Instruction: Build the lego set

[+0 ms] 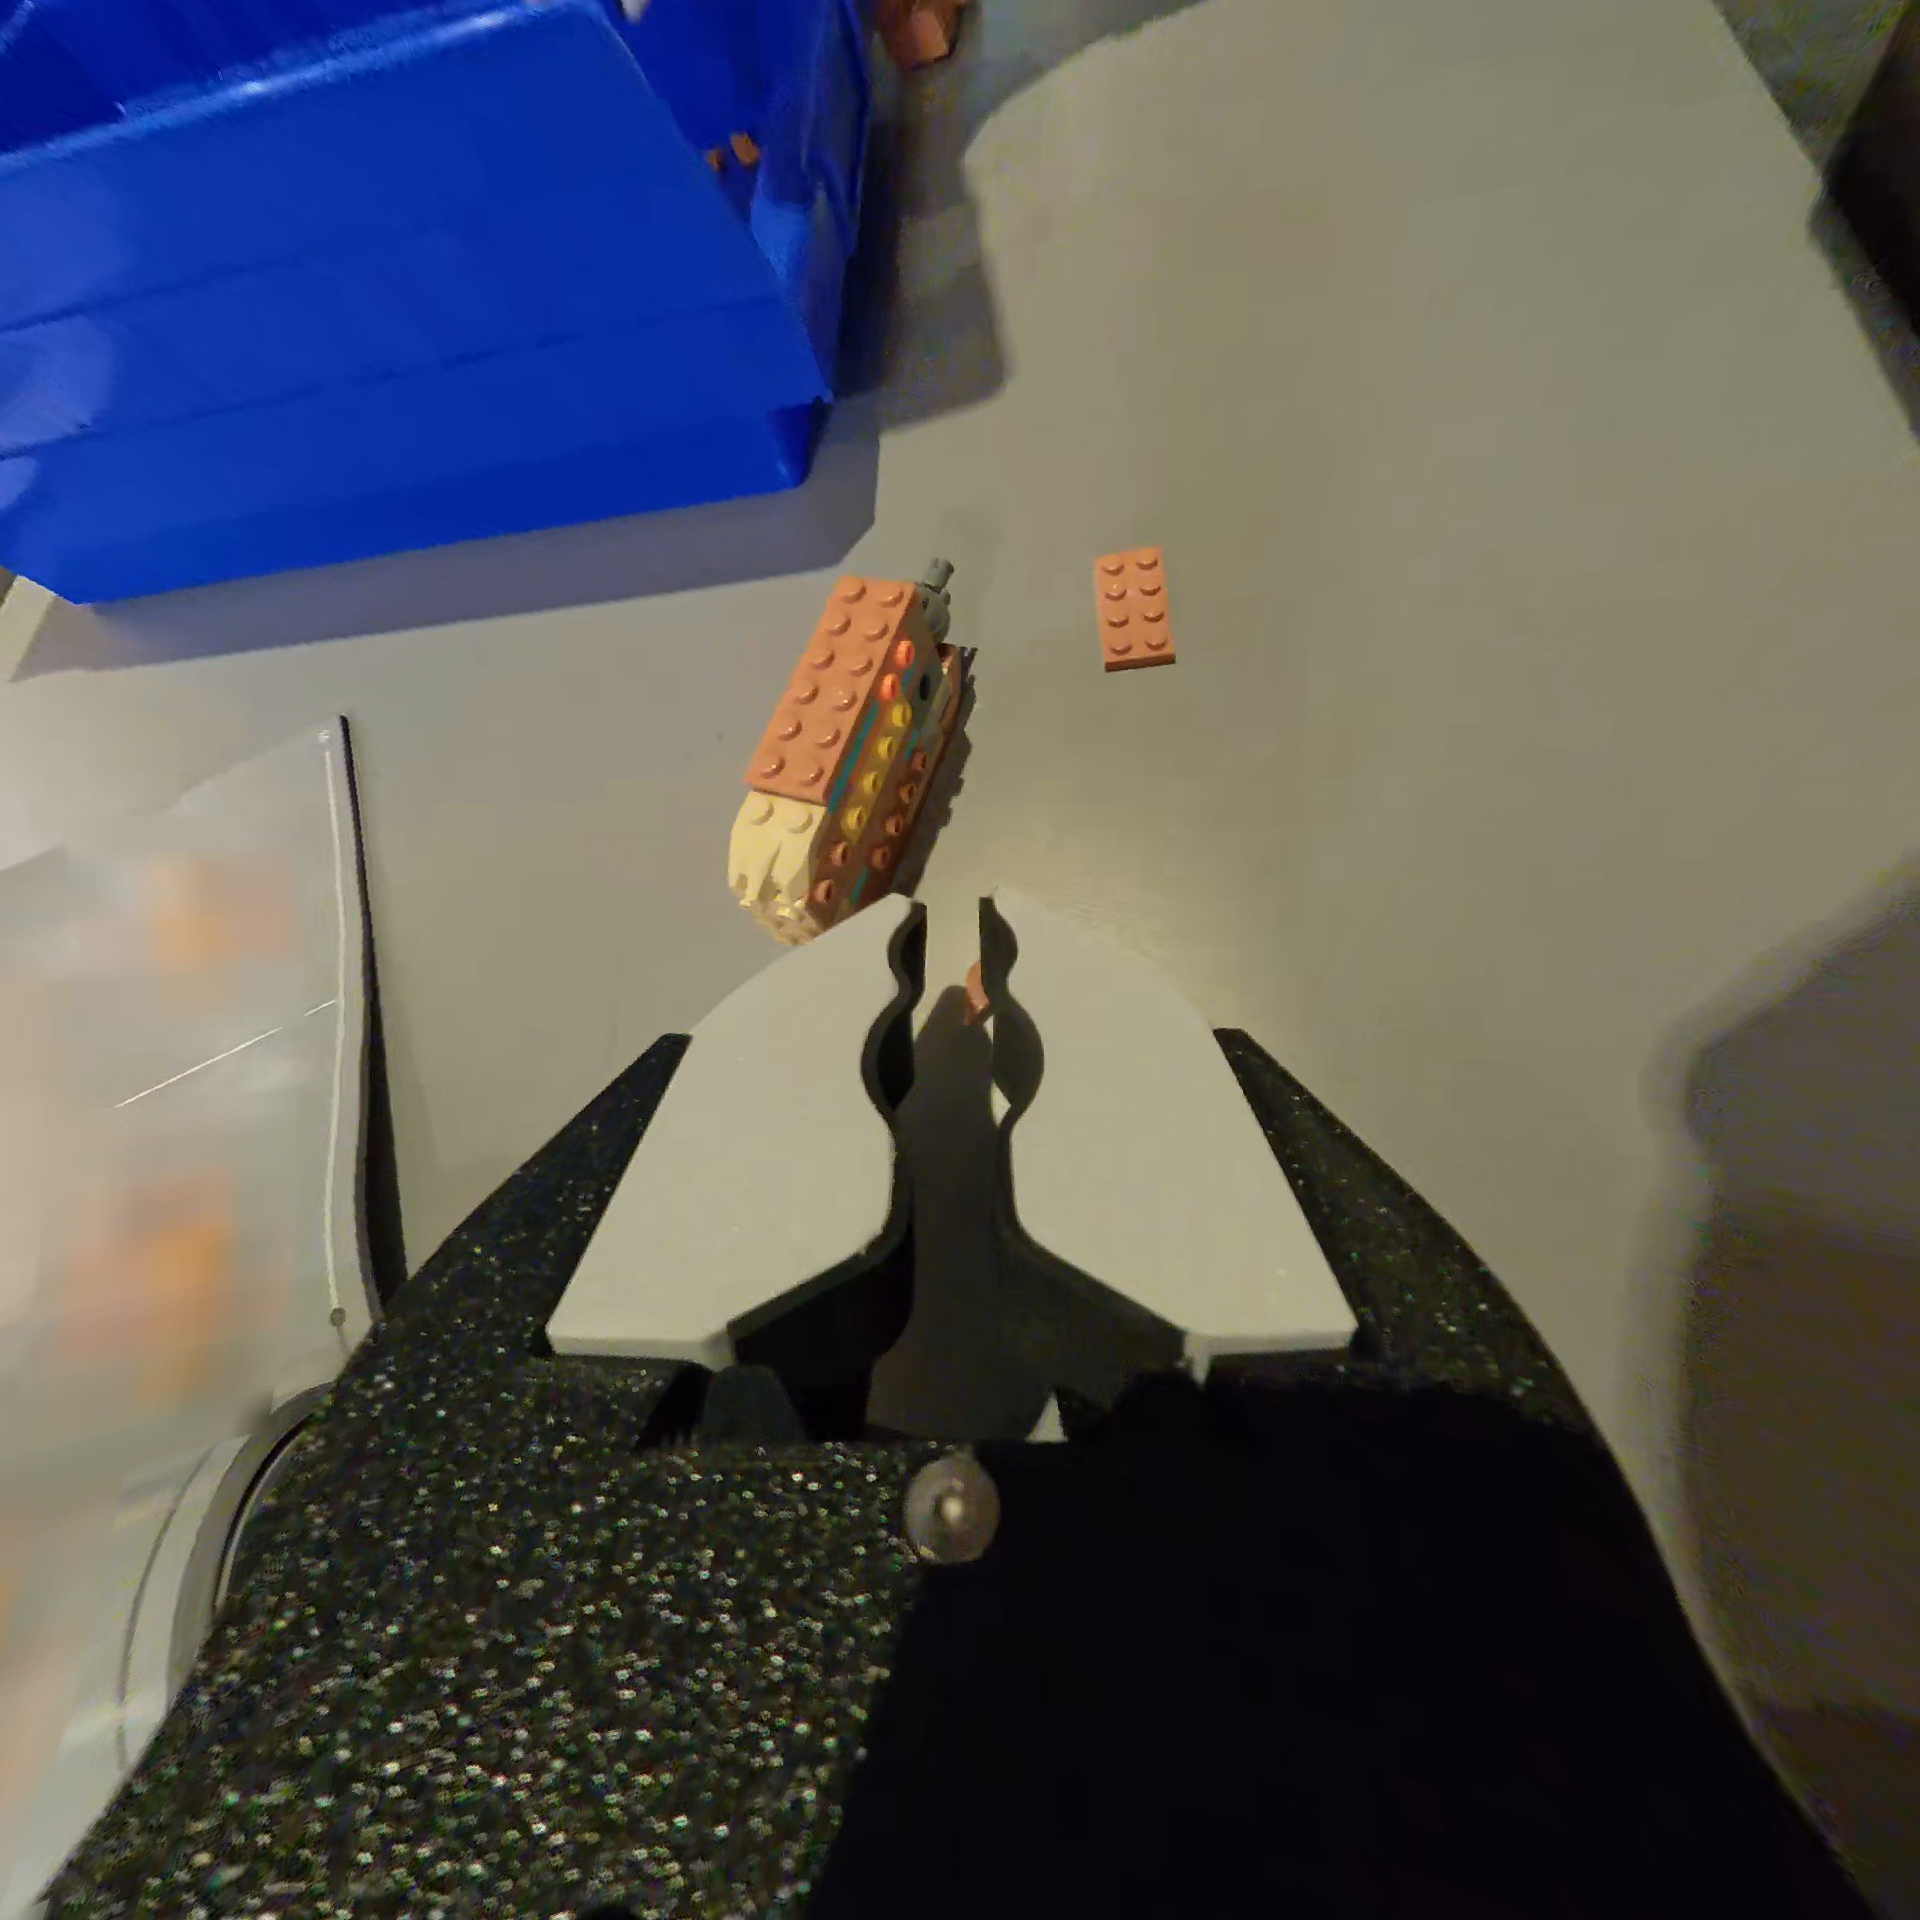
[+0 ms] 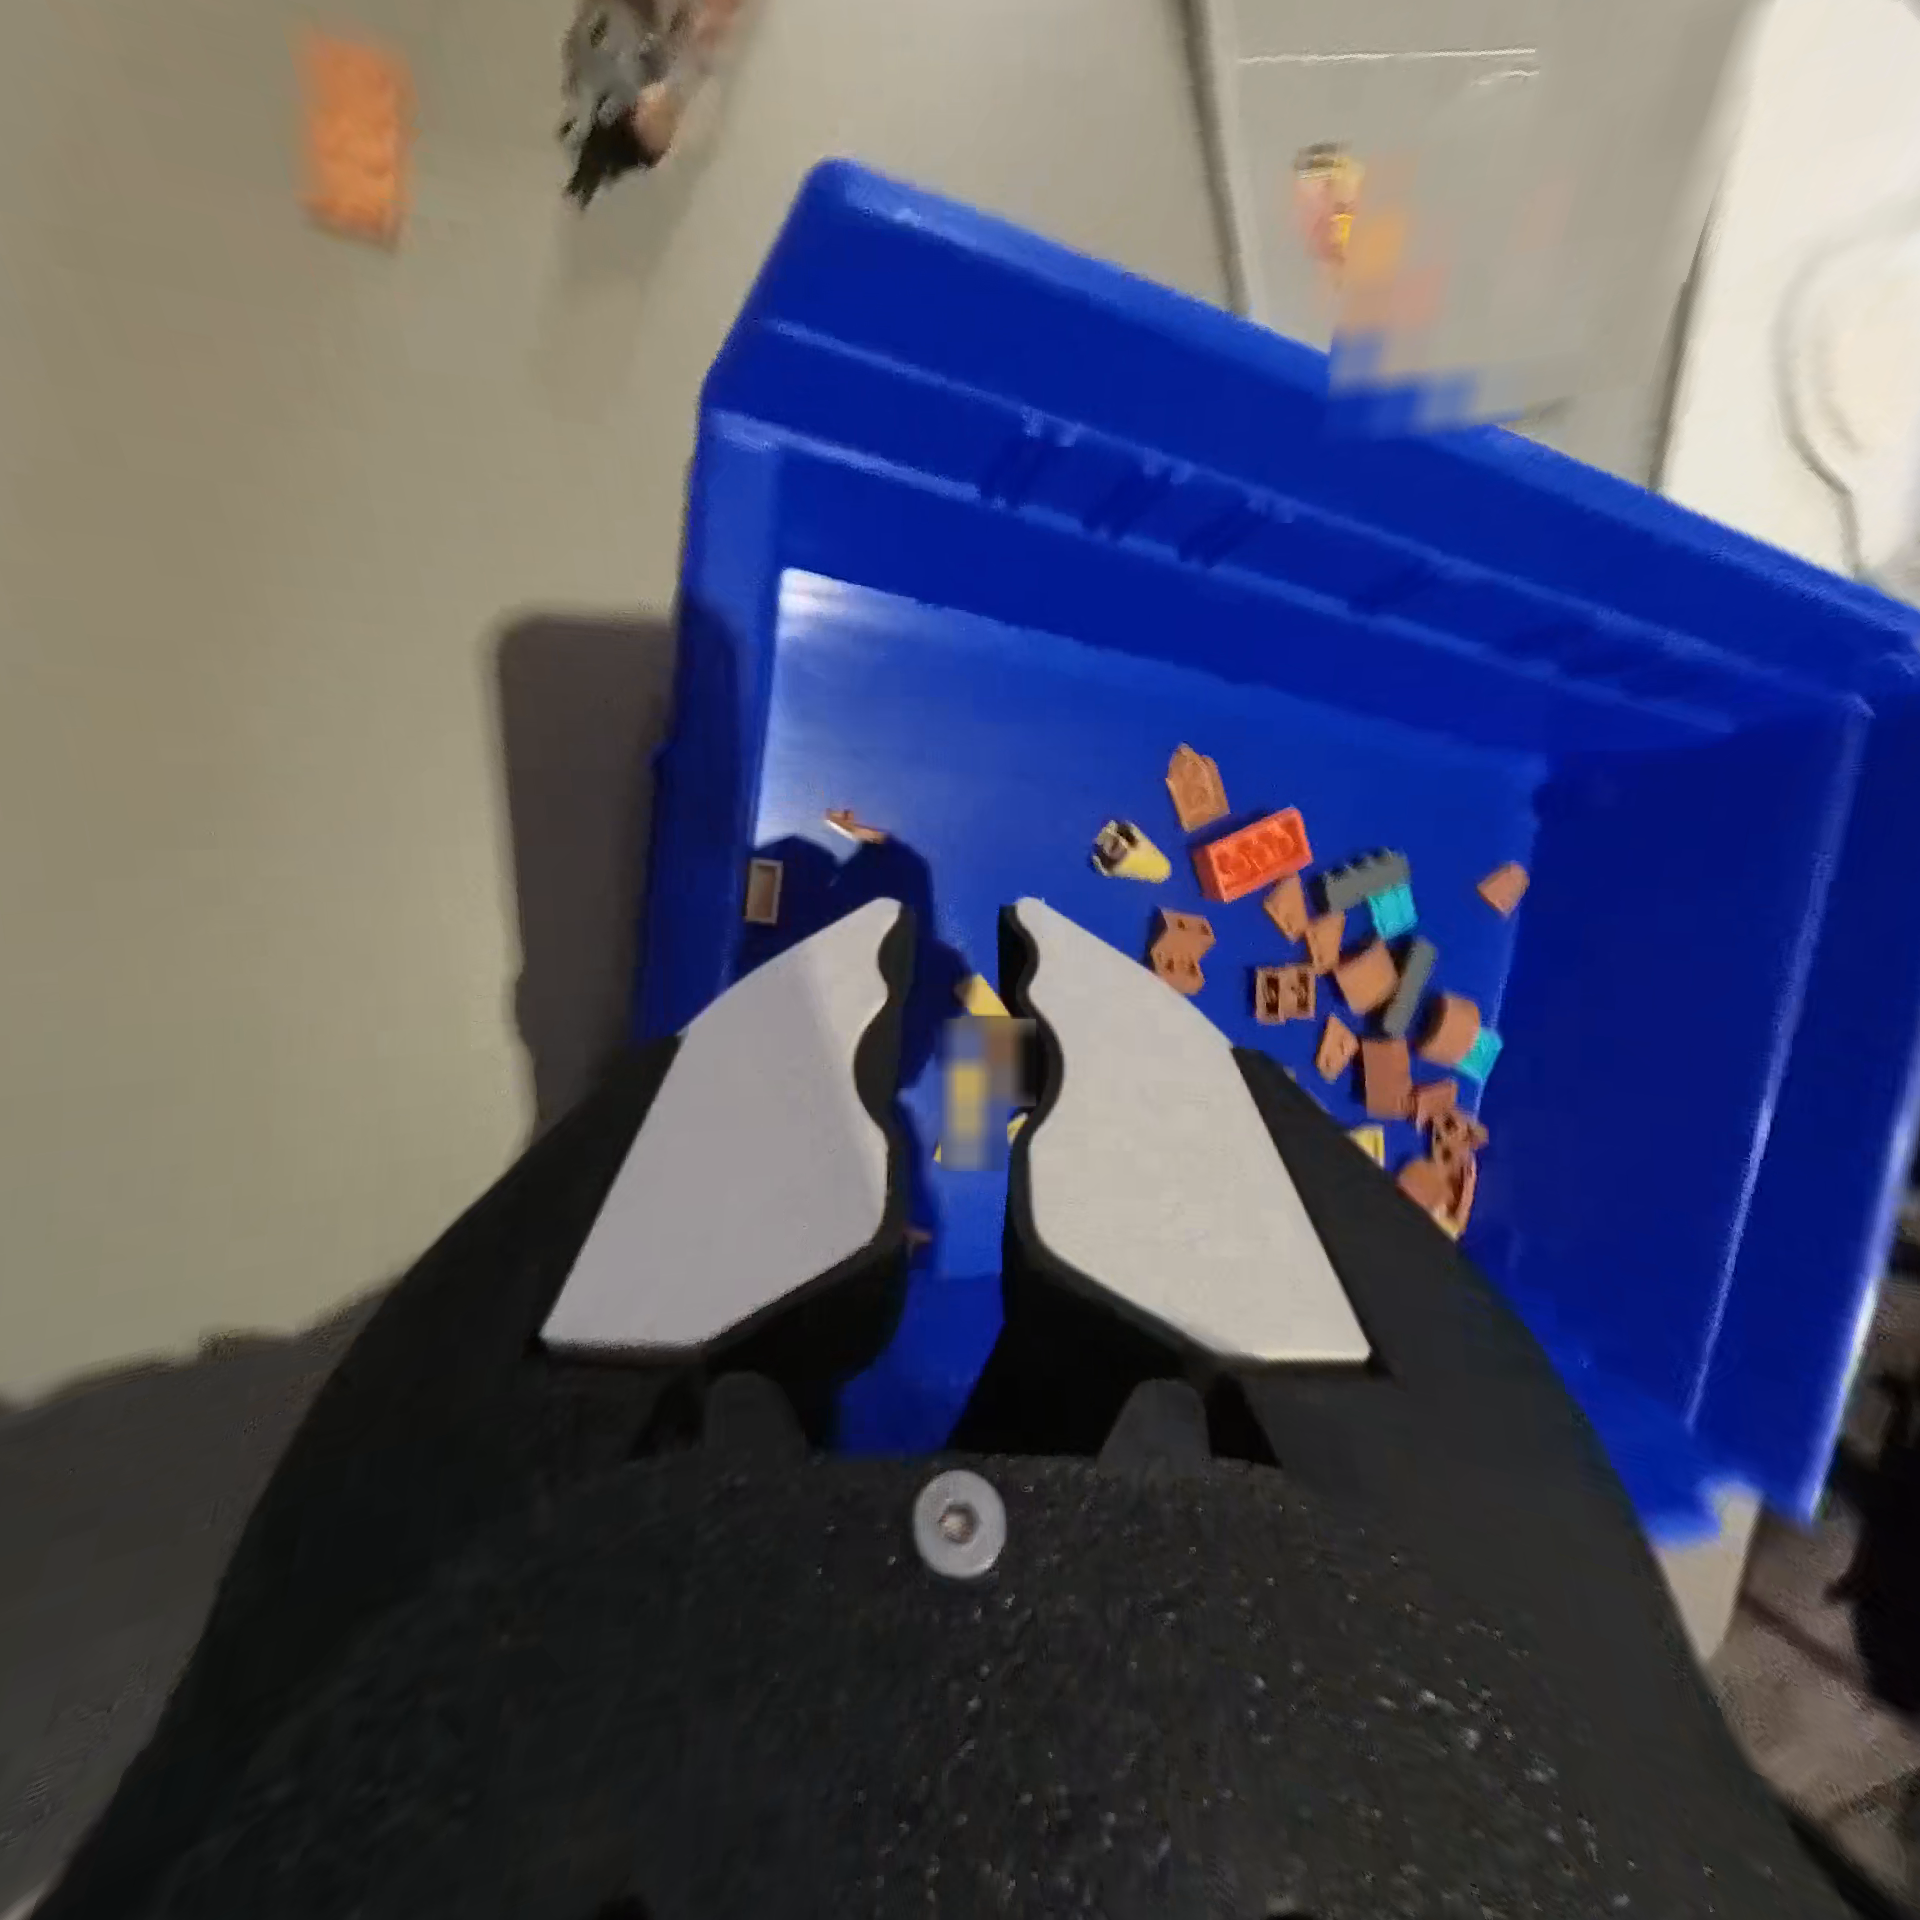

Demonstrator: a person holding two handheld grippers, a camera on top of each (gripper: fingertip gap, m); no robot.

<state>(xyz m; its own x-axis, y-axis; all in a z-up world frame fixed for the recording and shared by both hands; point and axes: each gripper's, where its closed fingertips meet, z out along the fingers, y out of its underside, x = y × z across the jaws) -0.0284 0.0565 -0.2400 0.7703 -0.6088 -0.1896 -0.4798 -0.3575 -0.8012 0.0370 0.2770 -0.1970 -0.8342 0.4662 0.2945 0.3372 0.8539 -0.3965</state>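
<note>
A partly built lego model (image 1: pixel 847 743), with a salmon studded top, a tan end and yellow and orange studs on its side, lies on the grey table. A loose salmon plate (image 1: pixel 1136 610) lies to its right. My left gripper (image 1: pixel 953 904) sits just in front of the model's tan end, its jaws a narrow gap apart. A small brown piece (image 1: pixel 975 994) shows in that gap by the right finger, not pinched. My right gripper (image 2: pixel 956 909) hovers over the blue bin (image 2: pixel 1195 499), slightly open and empty. Several loose bricks (image 2: pixel 1351 966) lie in the bin.
The blue bin (image 1: pixel 395 312) also shows at the upper left in the left wrist view. A clear plastic sheet or bag (image 1: pixel 177 1039) lies at the left. In the right wrist view, the plate (image 2: pixel 351 140) and the model (image 2: pixel 634 94) appear blurred at the top left. The tips of one gripper are about 25 cm away from the tips of the other. Measured from the fingertips, the loose salmon plate (image 1: pixel 1136 610) is 9 cm or so from the left gripper and 20 cm from the right. Seen from the right wrist view (image 2: pixel 342 97) as well.
</note>
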